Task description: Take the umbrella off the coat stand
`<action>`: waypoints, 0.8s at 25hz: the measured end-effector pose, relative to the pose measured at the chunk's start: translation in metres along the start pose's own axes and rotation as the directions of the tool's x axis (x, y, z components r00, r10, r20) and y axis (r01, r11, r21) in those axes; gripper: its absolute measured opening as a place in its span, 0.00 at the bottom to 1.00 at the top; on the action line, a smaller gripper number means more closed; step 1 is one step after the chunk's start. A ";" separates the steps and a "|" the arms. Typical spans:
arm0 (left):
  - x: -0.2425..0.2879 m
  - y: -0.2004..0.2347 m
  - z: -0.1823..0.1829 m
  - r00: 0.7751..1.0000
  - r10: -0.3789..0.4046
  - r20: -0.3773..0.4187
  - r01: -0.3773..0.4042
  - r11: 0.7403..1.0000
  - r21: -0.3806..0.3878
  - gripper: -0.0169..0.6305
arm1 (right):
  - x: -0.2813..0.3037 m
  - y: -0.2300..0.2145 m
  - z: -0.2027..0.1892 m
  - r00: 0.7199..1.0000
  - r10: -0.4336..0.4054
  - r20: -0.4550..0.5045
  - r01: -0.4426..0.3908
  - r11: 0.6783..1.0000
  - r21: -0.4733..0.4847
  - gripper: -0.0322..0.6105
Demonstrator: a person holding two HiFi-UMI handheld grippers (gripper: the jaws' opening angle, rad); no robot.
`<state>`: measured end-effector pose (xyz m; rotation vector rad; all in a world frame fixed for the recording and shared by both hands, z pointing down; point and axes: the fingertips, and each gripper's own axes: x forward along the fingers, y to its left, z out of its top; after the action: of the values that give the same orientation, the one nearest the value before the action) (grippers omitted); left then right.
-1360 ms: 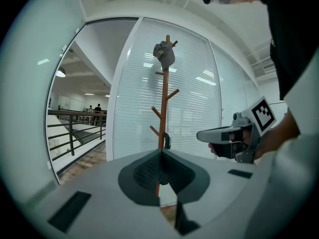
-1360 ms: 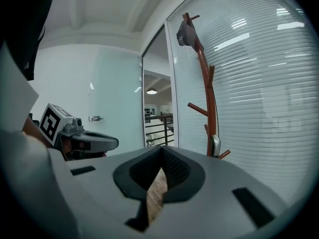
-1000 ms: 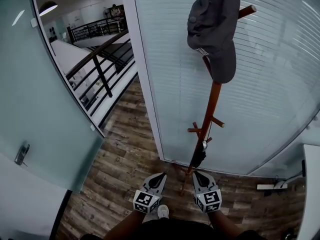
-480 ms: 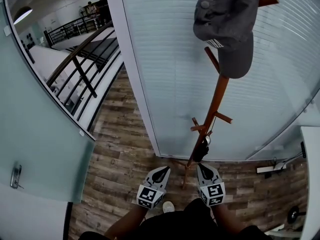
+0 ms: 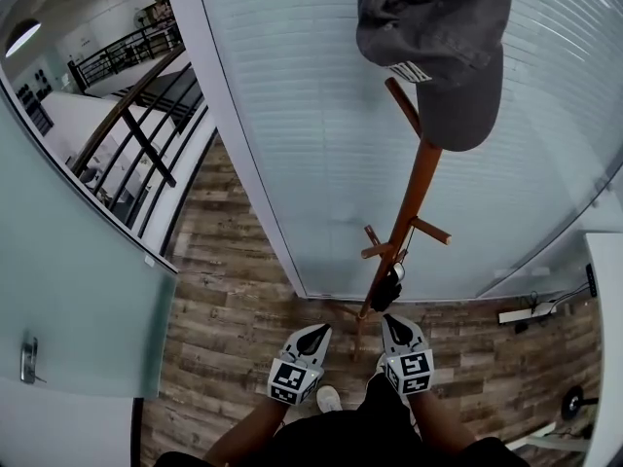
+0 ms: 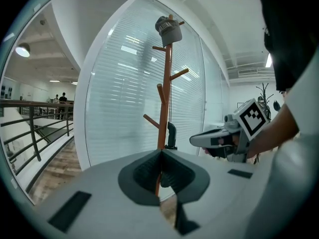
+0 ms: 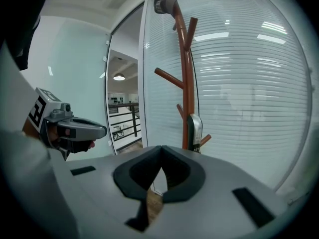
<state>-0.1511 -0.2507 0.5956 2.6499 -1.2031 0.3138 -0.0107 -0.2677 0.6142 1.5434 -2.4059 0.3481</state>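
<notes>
Person stands facing wooden coat stand (image 5: 417,195), which is set against a frosted glass partition w/ horizontal blinds (image 5: 311,115). L gripper (image 5: 315,331) & R gripper (image 5: 391,320) are held low, side by side, both aimed at base of stand, well short of it. L jaws: pads pressed together at tip, nothing between. R jaws: same, closed tight, empty. Task item: small folded black umbrella (image 5: 388,291) hangs by a thin cord close along the pole, low down near the lowest pegs, on the side toward the R gripper; which peg carries the cord can't be made out. Neither gripper touches it. Grey cap (image 5: 438,52) sits on top of stand, white tag showing. Floor is wood plank (image 5: 234,300). White shoe (image 5: 318,398) shows between the grippers. Black stair railing (image 5: 136,134) beyond glass to the L.
</notes>
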 end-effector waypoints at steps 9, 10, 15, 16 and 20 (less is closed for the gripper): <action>0.018 0.012 -0.022 0.999 0.022 -0.041 -0.022 1.000 -0.009 0.05 | 0.031 -0.021 -0.040 0.998 -0.025 -0.058 0.026 0.999 0.020 0.06; 0.019 0.013 -0.025 0.999 0.023 -0.049 -0.024 1.000 -0.013 0.05 | 0.033 -0.022 -0.046 0.997 -0.030 -0.069 0.032 0.999 0.018 0.06; 0.028 0.011 -0.031 0.998 0.020 -0.067 -0.021 1.000 -0.015 0.05 | 0.047 -0.039 -0.078 0.990 -0.070 -0.125 0.071 0.997 0.003 0.08; 0.030 0.011 -0.032 0.997 0.020 -0.070 -0.021 1.000 -0.014 0.05 | 0.051 -0.041 -0.084 0.988 -0.073 -0.140 0.075 0.997 0.010 0.13; 0.033 0.012 -0.041 0.996 0.020 -0.090 -0.023 0.999 -0.026 0.05 | 0.060 -0.054 -0.102 0.981 -0.096 -0.171 0.106 0.993 0.051 0.34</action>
<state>-0.1430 -0.2708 0.6449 2.5725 -1.1999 0.4127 0.0233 -0.3067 0.7336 1.5867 -2.1984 0.5117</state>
